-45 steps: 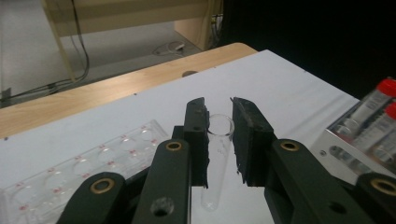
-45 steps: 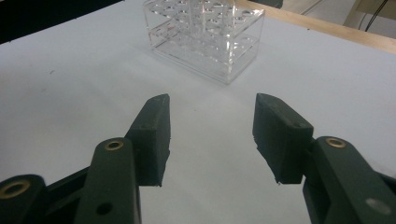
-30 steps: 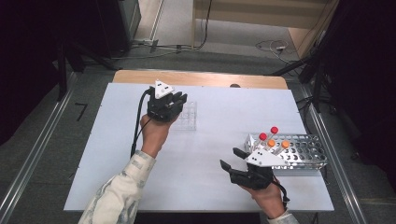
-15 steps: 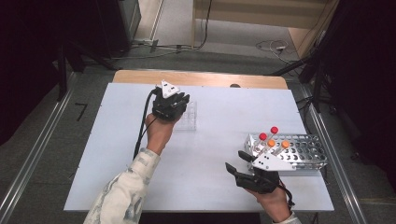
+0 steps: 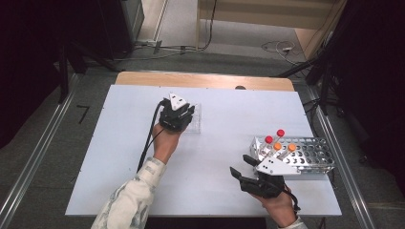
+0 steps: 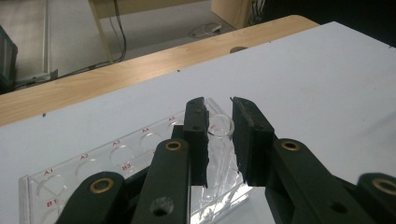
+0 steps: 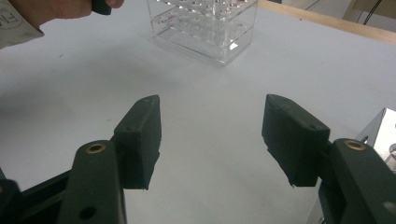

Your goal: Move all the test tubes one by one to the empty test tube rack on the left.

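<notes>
We have lowered the left gripper (image 6: pixel 218 105), jaws clenched on a clear tube (image 6: pixel 220 128), onto the clear rack (image 6: pixel 116 158) mid-desk, so seating looks close, while the right gripper (image 7: pixel 212 135) waits released beside the metal rack (image 5: pixel 310 152).

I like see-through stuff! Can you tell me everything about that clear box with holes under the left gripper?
The clear rack looks like see-through plastic, built in stacked layers. Its top plate has rows of round holes with small red labels such as A1, A2 and B1. It stands flat on the white table, near the far side. The left gripper hangs over one end of it, jaws nearly together with a clear tube between them, going down into a hole. Whether the jaws touch the rack itself is not clear.
</notes>
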`<state>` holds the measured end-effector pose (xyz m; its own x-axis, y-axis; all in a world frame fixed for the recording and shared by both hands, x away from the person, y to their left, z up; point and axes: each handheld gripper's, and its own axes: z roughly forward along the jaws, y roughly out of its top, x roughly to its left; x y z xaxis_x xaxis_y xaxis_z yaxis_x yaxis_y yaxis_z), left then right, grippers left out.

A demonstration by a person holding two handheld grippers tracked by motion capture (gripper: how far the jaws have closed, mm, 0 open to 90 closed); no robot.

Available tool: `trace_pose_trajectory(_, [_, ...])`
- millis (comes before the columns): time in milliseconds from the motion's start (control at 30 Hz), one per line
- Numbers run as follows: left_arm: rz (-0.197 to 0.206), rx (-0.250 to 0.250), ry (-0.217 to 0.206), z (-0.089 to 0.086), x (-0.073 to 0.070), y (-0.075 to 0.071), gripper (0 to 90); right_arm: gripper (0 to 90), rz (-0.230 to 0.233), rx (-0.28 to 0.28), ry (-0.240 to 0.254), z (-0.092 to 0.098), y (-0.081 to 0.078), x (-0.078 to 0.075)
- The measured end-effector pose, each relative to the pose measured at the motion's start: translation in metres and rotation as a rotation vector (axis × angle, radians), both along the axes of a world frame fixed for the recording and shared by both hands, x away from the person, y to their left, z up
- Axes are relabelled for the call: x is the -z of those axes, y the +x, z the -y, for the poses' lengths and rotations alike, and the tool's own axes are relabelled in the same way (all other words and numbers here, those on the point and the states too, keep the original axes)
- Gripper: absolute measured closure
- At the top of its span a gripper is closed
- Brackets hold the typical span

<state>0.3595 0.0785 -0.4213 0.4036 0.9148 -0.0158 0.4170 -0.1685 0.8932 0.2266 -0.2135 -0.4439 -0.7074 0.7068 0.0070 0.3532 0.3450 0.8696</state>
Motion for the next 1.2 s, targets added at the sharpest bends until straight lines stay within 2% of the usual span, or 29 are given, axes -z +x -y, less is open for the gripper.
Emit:
trace_pose_trajectory(333, [0.0,0.009,-0.038,-0.004,-0.003,-0.002,72.1,35.9,0.002,0.005,0.006,0.002,-0.001,-0.001])
trace_pose_trajectory(467, [-0.005,0.021,-0.069,-0.008,-0.007,-0.006,60.2,35.7,0.005,0.007,0.008,0.005,-0.004,-0.002])
trace_pose_trajectory(667, [-0.017,0.026,-0.085,-0.01,-0.009,-0.014,38.1,34.5,0.007,0.019,0.024,0.015,-0.01,-0.005])
trace_pose_trajectory(933, [-0.022,0.019,-0.084,-0.011,-0.009,-0.023,21.6,34.6,0.027,0.084,0.035,0.04,-0.019,-0.009])
trace_pose_trajectory(1100, [-0.015,0.019,-0.091,-0.013,-0.011,-0.026,19.8,33.4,0.035,0.139,0.034,0.058,-0.019,-0.01])
trace_pose_trajectory(1200, [-0.013,0.016,-0.094,-0.014,-0.01,-0.027,18.8,27.4,0.022,0.183,0.027,0.068,-0.018,-0.009])
